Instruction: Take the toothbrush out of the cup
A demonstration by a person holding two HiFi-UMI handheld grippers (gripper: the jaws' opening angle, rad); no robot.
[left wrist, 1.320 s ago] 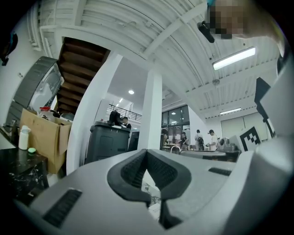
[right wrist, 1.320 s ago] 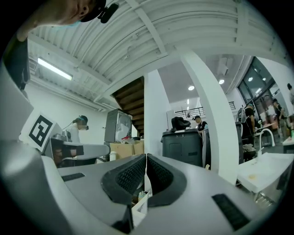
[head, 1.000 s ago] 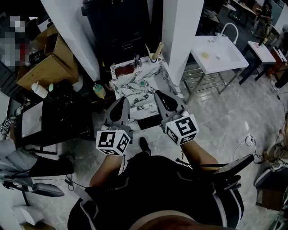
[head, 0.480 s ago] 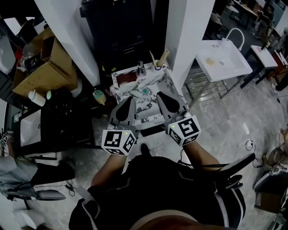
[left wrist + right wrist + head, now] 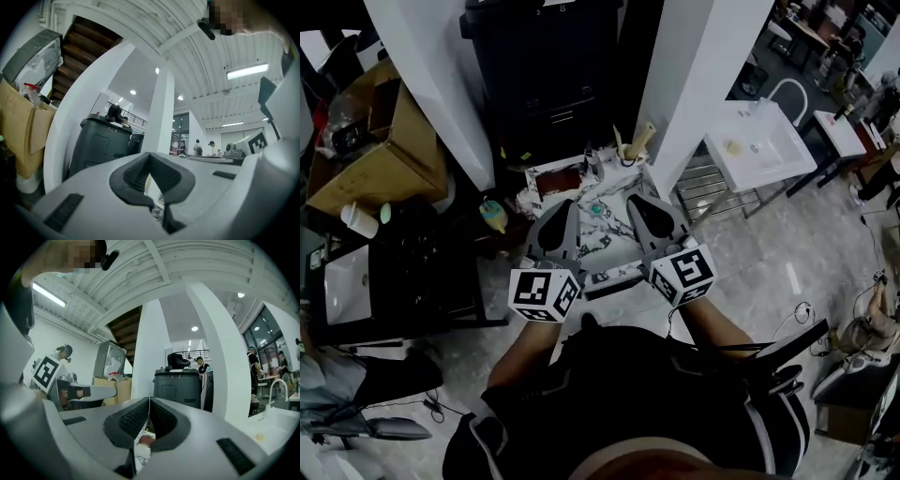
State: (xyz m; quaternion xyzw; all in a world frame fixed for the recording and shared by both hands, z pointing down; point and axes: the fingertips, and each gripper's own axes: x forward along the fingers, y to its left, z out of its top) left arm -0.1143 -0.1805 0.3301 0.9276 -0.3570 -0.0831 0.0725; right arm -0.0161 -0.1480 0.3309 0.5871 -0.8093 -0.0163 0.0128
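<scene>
The toothbrush [image 5: 644, 133] shows in the head view as a pale stick leaning up and to the right out of the cup [image 5: 628, 154], just above the middle of the frame. It is too small to make out more of it. The cup stands at the far right corner of a small table [image 5: 605, 183] with a white, dark-veined top. A reddish patch [image 5: 561, 180] lies at the table's far left and a small teal thing [image 5: 596, 210] near its middle.

Both grippers hang over the near half of the table, side by side, pointing towards the cup and well short of it. The left gripper [image 5: 570, 206] sits left of centre and the right gripper [image 5: 635, 201] right of centre, each with its marker cube nearest the person. In the left gripper view, the left gripper [image 5: 150, 155] has its dark ribbed pads closed together with nothing between them. In the right gripper view, the right gripper [image 5: 149, 400] is likewise closed and empty. Through the gap beneath its pads a bit of the table top shows.

Behind the table stands a dark bin [image 5: 548, 70], with a white pillar [image 5: 698, 80] to its right. A white sink [image 5: 759, 141] is at the upper right and a cardboard box [image 5: 370, 164] at the upper left.
</scene>
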